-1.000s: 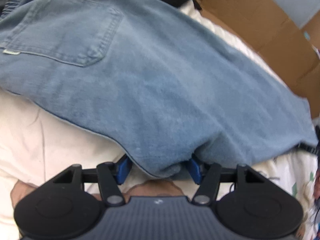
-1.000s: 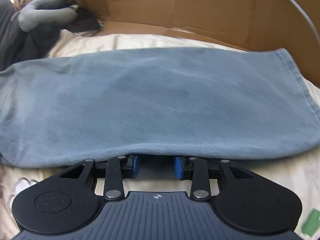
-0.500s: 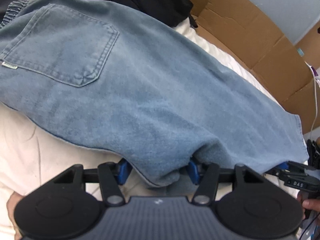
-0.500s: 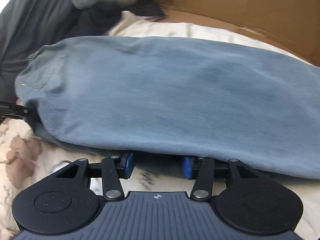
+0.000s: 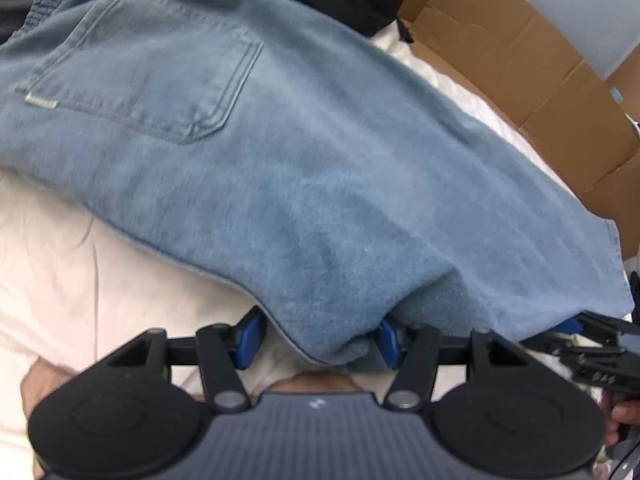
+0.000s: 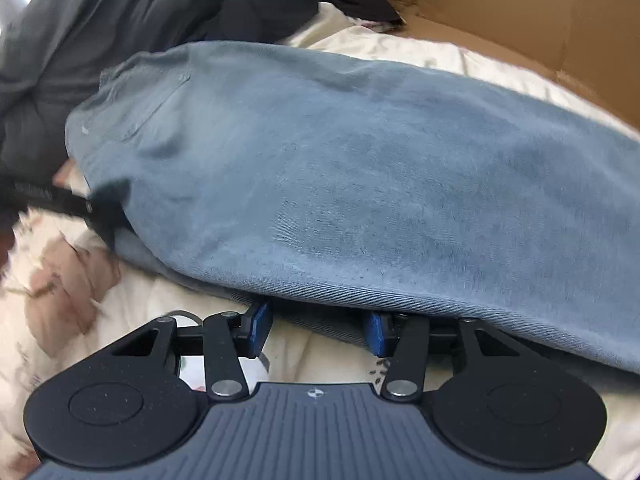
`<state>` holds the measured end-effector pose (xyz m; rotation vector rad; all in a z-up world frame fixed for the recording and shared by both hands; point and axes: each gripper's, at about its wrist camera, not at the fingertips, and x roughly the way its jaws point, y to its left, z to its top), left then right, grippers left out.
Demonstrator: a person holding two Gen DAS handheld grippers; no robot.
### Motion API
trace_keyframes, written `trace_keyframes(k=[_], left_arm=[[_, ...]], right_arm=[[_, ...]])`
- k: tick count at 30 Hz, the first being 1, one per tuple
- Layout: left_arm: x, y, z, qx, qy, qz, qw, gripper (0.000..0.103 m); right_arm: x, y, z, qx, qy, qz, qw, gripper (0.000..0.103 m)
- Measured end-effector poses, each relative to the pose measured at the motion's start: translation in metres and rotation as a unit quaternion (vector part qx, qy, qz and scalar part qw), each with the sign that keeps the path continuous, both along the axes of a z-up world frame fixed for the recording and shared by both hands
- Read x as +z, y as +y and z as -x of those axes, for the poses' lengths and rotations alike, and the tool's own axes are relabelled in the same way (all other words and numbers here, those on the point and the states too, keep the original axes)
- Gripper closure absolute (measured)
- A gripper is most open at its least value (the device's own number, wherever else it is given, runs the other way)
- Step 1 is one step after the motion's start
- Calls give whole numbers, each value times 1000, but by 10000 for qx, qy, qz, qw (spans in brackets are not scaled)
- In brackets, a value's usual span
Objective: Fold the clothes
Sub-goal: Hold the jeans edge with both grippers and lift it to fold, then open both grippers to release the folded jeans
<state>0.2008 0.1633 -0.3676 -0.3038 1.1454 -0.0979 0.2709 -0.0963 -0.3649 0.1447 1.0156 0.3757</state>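
Both jaw pairs sit half apart w/ denim bunched between; can't tell if either bites, tho your right gripper [image 6: 318, 332] just widened. Jeans [image 5: 304, 184] drape ahead of the left gripper [image 5: 318, 340]. Prob heavy, floppy, grippy, so grab the thick folded edge. Fingertips + underlayers hidden, right view blurry.

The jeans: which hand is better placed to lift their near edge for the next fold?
Probably left. The left tool already has a bunch of the jeans between its fingers; the right tool has only a thin lower edge.
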Motion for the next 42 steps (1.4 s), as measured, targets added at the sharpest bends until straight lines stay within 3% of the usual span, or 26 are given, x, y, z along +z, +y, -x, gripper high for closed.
trace_keyframes(k=[6, 8, 12, 15, 22, 24, 29, 33, 42], left_arm=[[2, -3, 12, 54, -155, -125, 9998, 51], [4, -5, 16, 9, -230, -176, 9996, 64], [8, -7, 22, 3, -301, -175, 9994, 72], [9, -4, 28, 58, -274, -196, 9994, 83], [15, 11, 41, 91, -156, -40, 9998, 91], [20, 15, 44, 105, -100, -17, 9999, 103], [35, 34, 48, 211, -71, 33, 9997, 102], [46, 36, 39, -26, -211, 53, 9998, 100], [43, 7, 4, -448, -463, 378, 9972, 99]], right_arm=[[7, -15, 13, 134, 118, -47, 9998, 52], [9, -22, 20, 74, 152, -89, 9998, 52], [15, -38, 32, 3, 214, -143, 9997, 52], [25, -52, 37, -164, 5, -95, 9998, 52], [40, -76, 34, -629, -386, 93, 9972, 52], [37, -80, 30, -795, -395, 158, 9959, 52], [18, -84, 23, -1052, -178, 332, 9937, 53], [7, -87, 27, -1196, -123, 326, 9922, 53], [14, -94, 31, -1433, -214, 542, 9880, 52]])
